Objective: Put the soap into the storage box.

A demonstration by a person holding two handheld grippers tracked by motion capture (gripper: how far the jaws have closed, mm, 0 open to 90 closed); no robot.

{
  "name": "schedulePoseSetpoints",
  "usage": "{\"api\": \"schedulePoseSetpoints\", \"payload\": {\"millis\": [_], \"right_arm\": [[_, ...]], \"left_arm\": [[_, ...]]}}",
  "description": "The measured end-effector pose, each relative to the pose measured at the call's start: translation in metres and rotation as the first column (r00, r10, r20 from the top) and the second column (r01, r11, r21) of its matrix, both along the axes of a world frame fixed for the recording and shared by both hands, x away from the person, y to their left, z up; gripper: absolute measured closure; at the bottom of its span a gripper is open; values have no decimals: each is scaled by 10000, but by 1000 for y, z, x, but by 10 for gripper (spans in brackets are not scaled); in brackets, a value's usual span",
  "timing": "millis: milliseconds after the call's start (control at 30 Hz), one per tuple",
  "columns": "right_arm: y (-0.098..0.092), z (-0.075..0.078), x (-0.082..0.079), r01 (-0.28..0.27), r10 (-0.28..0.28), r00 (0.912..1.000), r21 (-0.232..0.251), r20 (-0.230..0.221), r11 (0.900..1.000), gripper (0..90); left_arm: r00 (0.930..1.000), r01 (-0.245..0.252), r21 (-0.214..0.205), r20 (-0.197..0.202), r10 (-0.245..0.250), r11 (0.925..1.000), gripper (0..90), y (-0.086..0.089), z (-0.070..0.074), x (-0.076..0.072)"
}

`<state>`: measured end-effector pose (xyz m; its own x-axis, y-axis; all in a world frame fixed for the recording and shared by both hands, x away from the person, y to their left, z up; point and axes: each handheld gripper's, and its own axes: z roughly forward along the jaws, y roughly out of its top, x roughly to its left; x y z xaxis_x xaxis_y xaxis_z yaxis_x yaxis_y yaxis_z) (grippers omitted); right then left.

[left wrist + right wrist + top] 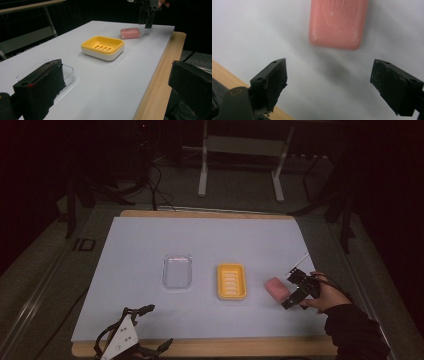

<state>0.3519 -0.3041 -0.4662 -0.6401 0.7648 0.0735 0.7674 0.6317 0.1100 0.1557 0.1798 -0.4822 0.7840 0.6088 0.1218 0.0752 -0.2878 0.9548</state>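
Hovering with jaws apart just beside pink soap [277,287]: right gripper [292,291]; lying wide open at table's [150,245] near edge: left gripper [150,327]; sitting between soap and clear lid [177,271]: yellow dish [232,281].

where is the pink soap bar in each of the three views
High view: the pink soap bar lies right of centre on the white sheet, just left of the right hand-held gripper.
Left gripper view: the soap is at upper centre-right, beyond the yellow soap dish.
Right gripper view: the soap is at top centre, ahead of the open jaws.
Shared landmark: the white sheet under the soap.
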Motion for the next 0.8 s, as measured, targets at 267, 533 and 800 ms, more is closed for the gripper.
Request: {"api": "schedulePoseSetpoints", "payload": {"millis": [267,533,800], "right_arm": [[4,-2,8,-142,107,9983,603,574,9981,139],[10,-6,18,31,-159,9934,1124,1133,9937,180],[17,-15,21,-273,84,9828,997,1847,9946,198]], "left_arm": [[10000,3,-5,-12,-3,10000,9,0,0,0],[10000,9,17,-16,-9,10000,9,0,0,0],[10000,14,5,-19,-14,10000,9,0,0,0]]}}
